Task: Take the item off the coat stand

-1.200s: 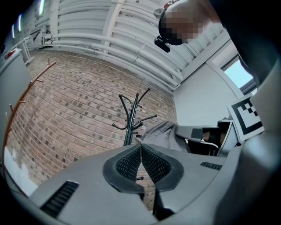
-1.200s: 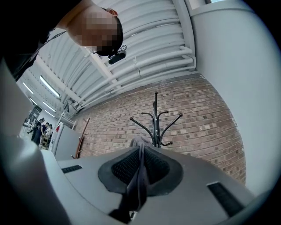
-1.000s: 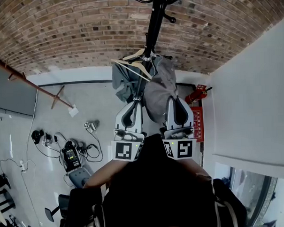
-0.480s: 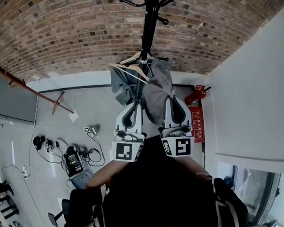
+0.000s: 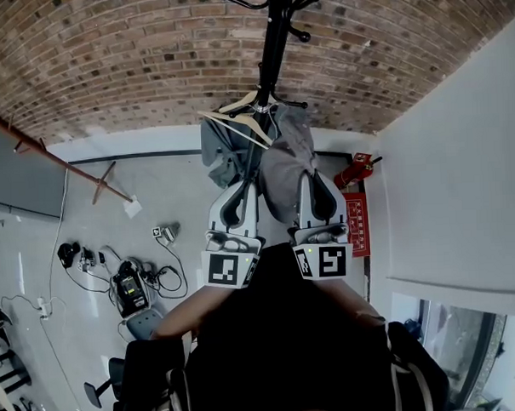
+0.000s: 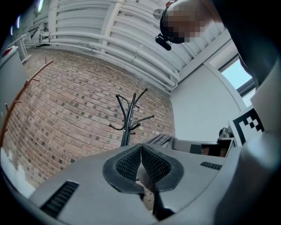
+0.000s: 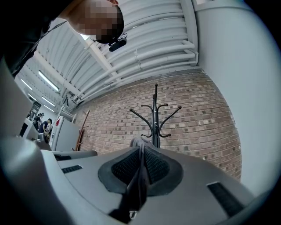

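Currently, left gripper (image 6: 140, 154): pinching grey garment (image 5: 281, 167)
right gripper (image 7: 141, 154): clamped on it
wooden hanger (image 5: 237, 121): carrying it at coat stand (image 5: 274, 46)

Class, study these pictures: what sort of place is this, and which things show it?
Probably an industrial-style workspace or lab, not a home: a bare brick wall, exposed white ceiling pipes, and loose cables and gear on the grey floor.

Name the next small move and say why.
Probably raise the left gripper and right gripper a little together, to lift the wooden hanger off the coat stand. Both have jaws shut on the grey garment, which hangs from that hanger.
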Demonstrator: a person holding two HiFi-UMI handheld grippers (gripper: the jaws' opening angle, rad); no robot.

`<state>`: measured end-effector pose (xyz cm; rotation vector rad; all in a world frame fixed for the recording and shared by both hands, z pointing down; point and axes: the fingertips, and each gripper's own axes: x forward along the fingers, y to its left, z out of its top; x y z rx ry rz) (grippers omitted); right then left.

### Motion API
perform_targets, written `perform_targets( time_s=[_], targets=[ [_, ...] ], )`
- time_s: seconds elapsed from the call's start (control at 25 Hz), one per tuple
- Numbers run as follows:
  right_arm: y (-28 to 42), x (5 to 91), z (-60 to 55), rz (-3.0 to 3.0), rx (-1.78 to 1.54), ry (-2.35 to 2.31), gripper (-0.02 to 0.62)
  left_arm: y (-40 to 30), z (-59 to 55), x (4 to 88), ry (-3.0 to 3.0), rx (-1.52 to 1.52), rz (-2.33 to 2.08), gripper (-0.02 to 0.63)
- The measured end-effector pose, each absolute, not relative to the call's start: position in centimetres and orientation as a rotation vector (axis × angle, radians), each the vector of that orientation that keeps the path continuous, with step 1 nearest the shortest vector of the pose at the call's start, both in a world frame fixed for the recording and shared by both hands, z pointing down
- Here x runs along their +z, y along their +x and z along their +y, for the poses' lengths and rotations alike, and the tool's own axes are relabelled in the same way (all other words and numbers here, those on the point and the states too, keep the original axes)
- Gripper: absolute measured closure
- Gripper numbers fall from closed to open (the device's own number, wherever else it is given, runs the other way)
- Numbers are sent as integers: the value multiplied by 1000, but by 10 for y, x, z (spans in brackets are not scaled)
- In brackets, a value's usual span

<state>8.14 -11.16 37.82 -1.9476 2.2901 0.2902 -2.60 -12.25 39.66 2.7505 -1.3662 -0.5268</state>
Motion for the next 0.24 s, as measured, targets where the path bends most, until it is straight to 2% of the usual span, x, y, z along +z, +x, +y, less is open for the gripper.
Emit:
perform_targets(
  time_s=[0.24],
  targets=[
    [82, 378, -112, 2280, 288, -1953, 552, -34, -122, 395, 2744, -537, -1376, 586]
  ],
)
